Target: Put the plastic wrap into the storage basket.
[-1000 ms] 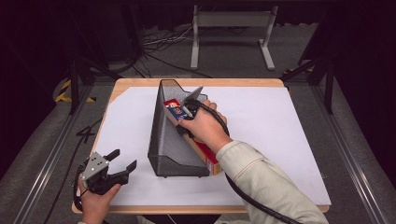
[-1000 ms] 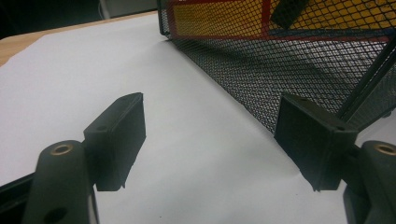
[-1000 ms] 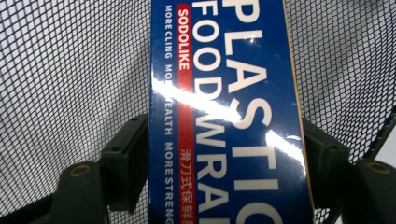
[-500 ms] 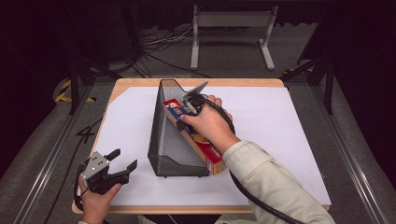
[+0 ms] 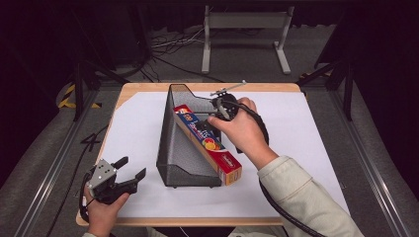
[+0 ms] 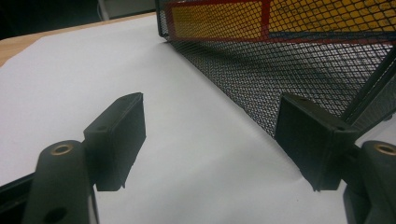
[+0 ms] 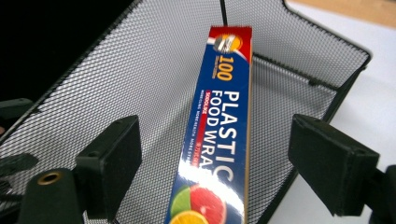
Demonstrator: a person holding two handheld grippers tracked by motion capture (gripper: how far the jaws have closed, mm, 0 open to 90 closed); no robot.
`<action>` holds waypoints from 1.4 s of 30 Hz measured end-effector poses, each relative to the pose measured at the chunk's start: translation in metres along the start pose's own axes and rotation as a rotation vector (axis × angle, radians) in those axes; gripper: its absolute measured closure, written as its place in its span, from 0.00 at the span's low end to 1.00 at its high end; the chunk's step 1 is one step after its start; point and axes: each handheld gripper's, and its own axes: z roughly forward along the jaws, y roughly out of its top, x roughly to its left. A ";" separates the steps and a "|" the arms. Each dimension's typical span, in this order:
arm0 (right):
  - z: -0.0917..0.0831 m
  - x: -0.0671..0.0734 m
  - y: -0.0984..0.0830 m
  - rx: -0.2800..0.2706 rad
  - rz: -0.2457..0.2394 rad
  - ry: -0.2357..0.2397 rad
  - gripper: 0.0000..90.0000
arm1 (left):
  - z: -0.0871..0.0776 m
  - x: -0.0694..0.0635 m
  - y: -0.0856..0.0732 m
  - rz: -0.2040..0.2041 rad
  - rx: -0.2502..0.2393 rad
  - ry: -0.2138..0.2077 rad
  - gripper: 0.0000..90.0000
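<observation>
A long blue box of plastic food wrap (image 5: 204, 143) (image 7: 218, 140) leans slantwise in a black mesh holder (image 5: 173, 148) (image 7: 140, 70) that lies on the white sheet. My right gripper (image 5: 213, 114) (image 7: 215, 126) hovers over the box's far end. Its jaws have just been opening, and the box lies between them with both pads clear of it. My left gripper (image 5: 132, 167) (image 6: 210, 102) rests open near the front left corner, with nothing between its jaws. It faces the holder's mesh side (image 6: 299, 60), through which the box (image 6: 280, 18) shows yellow and red.
A white sheet (image 5: 306, 133) covers most of the wooden table (image 5: 148, 88). A grey metal stand (image 5: 244, 29) and cables lie on the floor beyond the far edge. Dark frame rails run along both sides of the table.
My right gripper's jaws have parted from the box's upper end, and the hand has lifted and drawn to the right. The box stays leaning in the holder. The left gripper has not moved.
</observation>
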 end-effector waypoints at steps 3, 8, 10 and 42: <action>-0.011 -0.005 -0.006 -0.058 -0.029 0.009 0.18 | 0.000 0.000 0.000 0.001 0.003 -0.002 0.28; -0.029 -0.013 -0.016 -0.136 -0.077 0.027 0.17 | 0.001 -0.001 0.001 0.001 0.006 -0.001 0.28; -0.035 -0.015 -0.019 -0.152 -0.089 0.042 0.17 | 0.001 -0.001 0.001 0.001 0.006 -0.001 0.28; -0.112 -0.080 -0.113 -0.332 -0.272 -0.002 0.12 | 0.000 -0.001 0.000 -0.008 0.007 0.007 0.28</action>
